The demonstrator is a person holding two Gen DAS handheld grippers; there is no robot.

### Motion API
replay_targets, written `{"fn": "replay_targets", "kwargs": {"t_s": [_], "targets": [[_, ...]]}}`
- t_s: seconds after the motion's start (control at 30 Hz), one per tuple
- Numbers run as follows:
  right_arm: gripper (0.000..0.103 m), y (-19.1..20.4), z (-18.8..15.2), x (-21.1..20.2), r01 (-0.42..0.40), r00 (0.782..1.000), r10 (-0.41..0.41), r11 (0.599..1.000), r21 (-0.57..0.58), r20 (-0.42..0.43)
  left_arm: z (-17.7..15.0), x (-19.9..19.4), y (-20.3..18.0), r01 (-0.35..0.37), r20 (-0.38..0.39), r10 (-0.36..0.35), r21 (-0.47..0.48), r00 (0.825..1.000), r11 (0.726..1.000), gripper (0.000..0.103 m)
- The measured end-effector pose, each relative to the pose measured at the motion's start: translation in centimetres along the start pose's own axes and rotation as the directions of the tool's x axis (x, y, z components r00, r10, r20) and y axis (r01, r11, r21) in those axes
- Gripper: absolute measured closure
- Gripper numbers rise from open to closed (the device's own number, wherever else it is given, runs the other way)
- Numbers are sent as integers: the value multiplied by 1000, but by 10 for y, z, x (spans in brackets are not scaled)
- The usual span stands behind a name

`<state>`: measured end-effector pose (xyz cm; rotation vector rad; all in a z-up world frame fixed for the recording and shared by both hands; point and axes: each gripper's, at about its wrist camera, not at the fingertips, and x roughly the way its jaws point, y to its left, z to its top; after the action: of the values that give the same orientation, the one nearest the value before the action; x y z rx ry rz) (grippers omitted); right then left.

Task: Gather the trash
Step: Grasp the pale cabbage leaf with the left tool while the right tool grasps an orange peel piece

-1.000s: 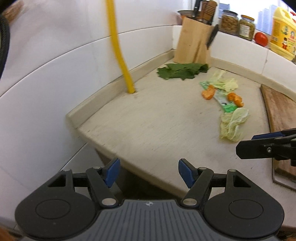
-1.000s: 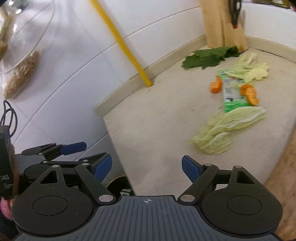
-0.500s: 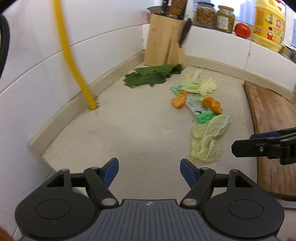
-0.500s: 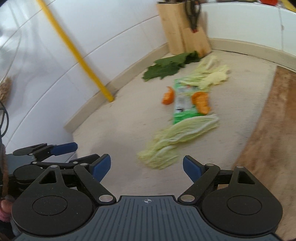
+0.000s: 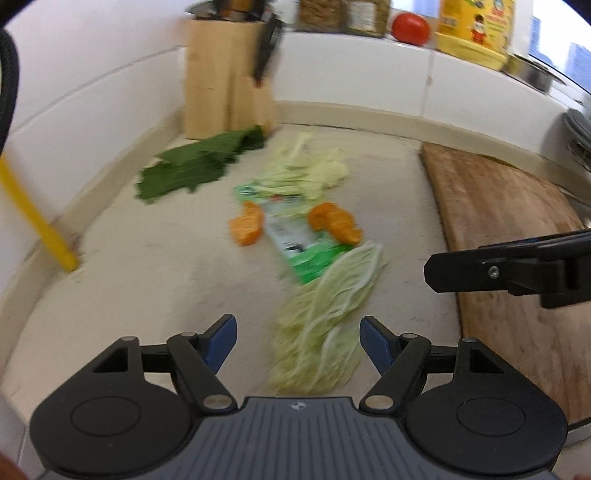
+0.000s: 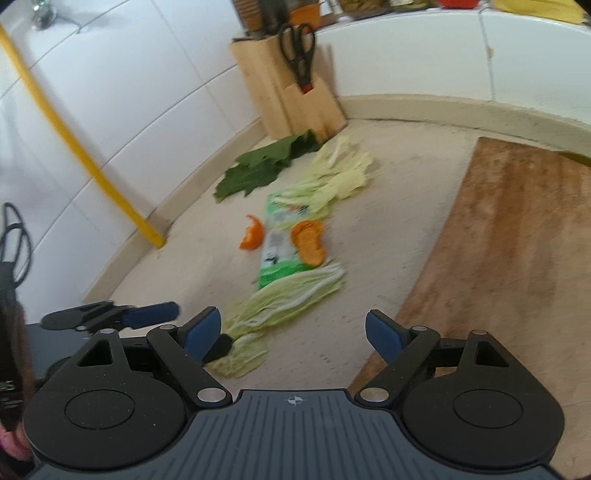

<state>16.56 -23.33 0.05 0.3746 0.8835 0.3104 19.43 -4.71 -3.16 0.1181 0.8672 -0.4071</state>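
Scraps lie in a line on the beige counter (image 5: 147, 288). Nearest is a pale cabbage leaf (image 5: 325, 314) (image 6: 284, 299), its near end between the open fingers of my left gripper (image 5: 298, 341). Beyond it lie a green wrapper (image 5: 299, 243) (image 6: 277, 254), two orange peels (image 5: 245, 227) (image 5: 334, 221) (image 6: 308, 242), more pale cabbage (image 5: 306, 173) (image 6: 332, 177) and dark green leaves (image 5: 195, 166) (image 6: 266, 166). My right gripper (image 6: 293, 334) is open and empty, hovering over the counter beside the near leaf. It shows from the side at the right of the left wrist view (image 5: 517, 266).
A wooden cutting board (image 5: 509, 251) (image 6: 509, 229) lies to the right. A knife block (image 5: 229, 77) (image 6: 291, 92) stands in the back corner. A yellow pole (image 5: 37, 218) (image 6: 74, 144) leans at the left wall. Jars, a tomato (image 5: 410, 27) and a yellow bottle (image 5: 476, 26) sit on the ledge.
Both grippers have moved forward over the counter towards the scraps. The near cabbage leaf now lies between the left gripper's fingers. Both stay open.
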Motion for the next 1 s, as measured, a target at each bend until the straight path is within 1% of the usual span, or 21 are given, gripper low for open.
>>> {"fn": "replay_targets", "kwargs": {"t_s": [0.07, 0.17, 0.23, 0.33, 0.4, 0.43, 0.5, 0.57, 0.67, 0.77, 0.87, 0.93, 1.0], "targets": [[12, -4, 3, -1, 15, 1000, -15, 1000, 16, 12, 5, 13, -2, 33, -12, -33, 25, 999, 999, 31], [12, -7, 6, 0, 37, 999, -38, 998, 42, 19, 10, 33, -2, 52, -39, -50, 59, 998, 997, 31], [12, -8, 9, 4, 45, 999, -46, 998, 51, 20, 11, 40, 1, 68, -47, -65, 63, 997, 996, 31], [12, -8, 14, 13, 59, 998, -60, 997, 57, 13, 12, 49, 8, 107, -47, -104, 54, 993, 993, 31], [12, -8, 17, 19, 66, 998, -66, 996, 55, 7, 14, 51, 9, 112, -34, -110, 67, 993, 991, 32], [12, -8, 19, 21, 71, 997, -71, 996, 52, 5, 14, 52, 8, 115, -30, -113, 77, 993, 990, 35], [12, -7, 24, 28, 76, 997, -76, 996, 43, 0, 14, 51, 5, 112, -21, -110, 103, 994, 988, 50], [12, -7, 28, 35, 76, 997, -76, 997, 24, 1, 13, 47, 4, 139, -26, -137, 119, 990, 983, 76], [12, -2, 35, 48, 84, 996, -84, 996, -25, -6, 13, 43, 8, 180, -50, -176, 90, 983, 980, 89], [13, 4, 42, 64, 76, 997, -78, 994, -76, -13, 12, 37, 19, 214, -54, -212, 28, 976, 976, 91], [21, 8, 50, 85, 75, 996, -79, 990, -116, -31, 13, 29, 30, 219, -42, -219, -15, 975, 976, 91], [30, 12, 53, 99, 69, 995, -77, 988, -139, -58, 14, 23, 37, 230, -33, -231, -36, 972, 973, 91], [33, 17, 53, 112, 71, 994, -85, 983, -168, -76, 14, 17, 42, 236, -21, -238, -57, 971, 970, 91]]}}
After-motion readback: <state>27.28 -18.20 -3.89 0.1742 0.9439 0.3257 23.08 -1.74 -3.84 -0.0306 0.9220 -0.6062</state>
